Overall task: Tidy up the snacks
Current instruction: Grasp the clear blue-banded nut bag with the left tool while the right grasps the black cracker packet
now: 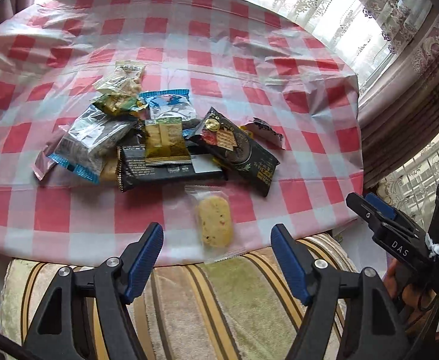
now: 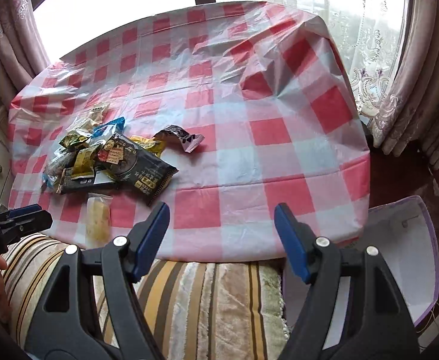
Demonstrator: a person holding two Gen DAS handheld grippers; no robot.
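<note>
Closest in, both grippers hang over a striped plush cushion [image 1: 213, 297] at the near edge of the worktop. Left gripper [image 1: 218, 249] has its blue-padded jaws wide with nothing between them, and the right gripper [image 2: 222, 234] is the same, wide and empty.

Just ahead of the left gripper, a pale oval biscuit in a clear wrapper [image 1: 215, 226] sits right on the worktop's near edge, its wrapper tail hanging over the cushion. Beyond that is the heap of mixed snack packets [image 1: 147, 138], with a long black cracker pack with gold print [image 1: 237, 147] on its right side; for the right gripper the whole heap is ahead and off to the left.

Only readable lettering is "DAS" on the right gripper's body, caught in the left view. The right view alone shows a white box with a lilac rim [image 2: 399, 258] down by the right gripper's right side.

Ahead of the right gripper, the red-and-white checked plastic tablecloth [image 2: 279, 132] is bare up to its crumpled far corner.
</note>
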